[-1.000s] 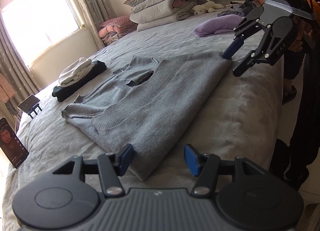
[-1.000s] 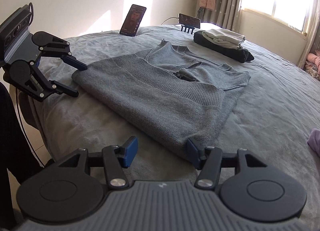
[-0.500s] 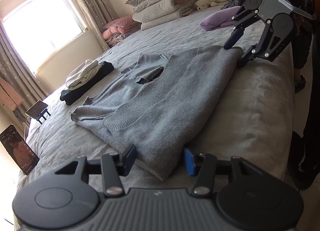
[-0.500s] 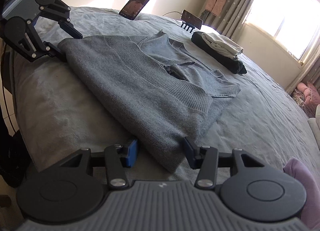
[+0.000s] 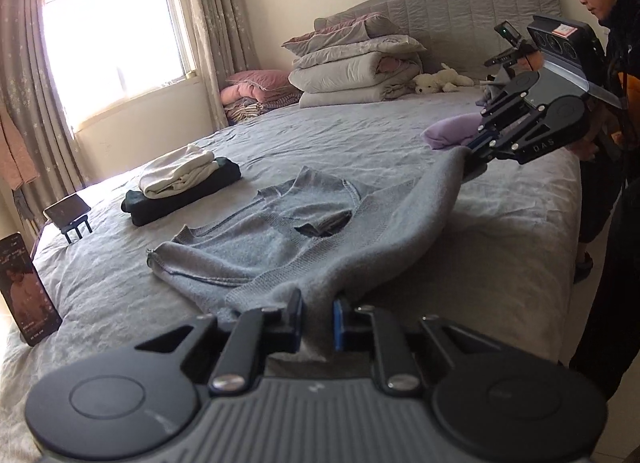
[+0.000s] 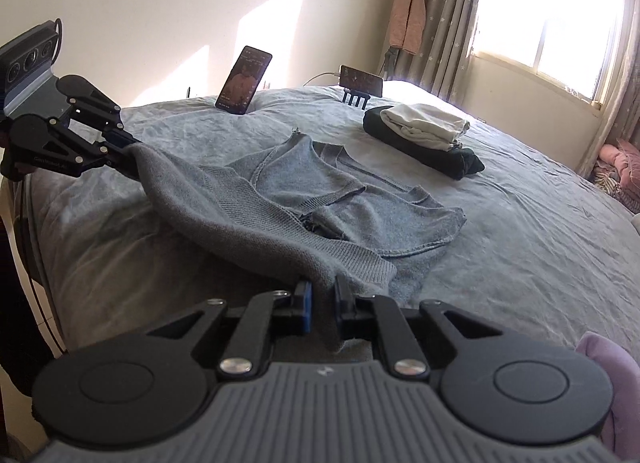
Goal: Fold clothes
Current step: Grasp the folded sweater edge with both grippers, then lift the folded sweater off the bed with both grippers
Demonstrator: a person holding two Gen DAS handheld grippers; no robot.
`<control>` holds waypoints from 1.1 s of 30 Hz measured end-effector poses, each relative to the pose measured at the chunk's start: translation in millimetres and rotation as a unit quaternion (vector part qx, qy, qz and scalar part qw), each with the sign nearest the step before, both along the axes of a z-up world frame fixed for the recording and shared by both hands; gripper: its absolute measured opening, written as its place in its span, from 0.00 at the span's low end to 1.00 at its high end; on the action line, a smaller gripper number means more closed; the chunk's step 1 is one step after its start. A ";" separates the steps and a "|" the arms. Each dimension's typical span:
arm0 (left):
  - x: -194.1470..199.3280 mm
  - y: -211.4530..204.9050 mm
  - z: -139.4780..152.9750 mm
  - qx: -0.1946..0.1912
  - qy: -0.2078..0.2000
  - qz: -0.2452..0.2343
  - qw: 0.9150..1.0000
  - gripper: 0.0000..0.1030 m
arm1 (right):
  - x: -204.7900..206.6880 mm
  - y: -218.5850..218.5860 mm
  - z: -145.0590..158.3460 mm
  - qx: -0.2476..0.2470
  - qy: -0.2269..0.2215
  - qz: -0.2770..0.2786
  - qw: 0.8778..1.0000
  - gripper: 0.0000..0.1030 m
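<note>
Closing both tongs, left (image 5: 316,317) and right (image 6: 322,303), on one grey sweater's (image 5: 280,239) corners; two garments stacked (image 5: 180,187).

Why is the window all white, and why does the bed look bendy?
Left wrist view: daylight overexposes the curtained window, so it glares white; the fisheye lens bows the grey quilted headboard. Right wrist view: the window glares too, sun patches fall on the cream wall, and the picture corners go dark.
</note>
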State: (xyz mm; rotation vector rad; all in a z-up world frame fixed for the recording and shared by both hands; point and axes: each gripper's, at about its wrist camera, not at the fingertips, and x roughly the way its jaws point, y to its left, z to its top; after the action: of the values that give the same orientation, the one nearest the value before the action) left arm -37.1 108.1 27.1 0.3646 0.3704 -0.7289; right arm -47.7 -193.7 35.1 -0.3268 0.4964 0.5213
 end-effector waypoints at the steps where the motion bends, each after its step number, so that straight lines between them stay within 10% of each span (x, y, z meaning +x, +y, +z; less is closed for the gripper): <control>1: 6.4 3.1 6.3 -0.016 0.001 0.003 1.000 0.14 | 5.2 -2.3 5.9 0.010 -0.003 -0.002 1.000 0.11; 12: 115.2 24.1 29.8 -0.150 0.058 0.055 0.986 0.13 | 109.6 -23.2 37.1 0.102 0.006 -0.023 0.995 0.11; 23: 236.2 22.8 -12.9 -0.204 0.152 0.107 0.961 0.14 | 220.3 -43.5 -7.0 0.162 0.074 -0.066 0.982 0.11; 30: 277.8 40.0 -62.4 -0.292 0.243 0.143 0.914 0.34 | 270.0 -65.6 -48.1 0.260 0.151 -0.105 0.948 0.23; 33: 282.1 53.4 -77.4 -0.337 0.274 0.141 0.890 0.47 | 271.7 -81.2 -63.9 0.338 0.175 -0.109 0.918 0.48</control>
State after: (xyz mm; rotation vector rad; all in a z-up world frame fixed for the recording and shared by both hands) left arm 245.0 161.5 -50.3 -0.5638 0.6558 -0.6195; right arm 224.0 -274.9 -28.8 0.4917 0.6539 0.5042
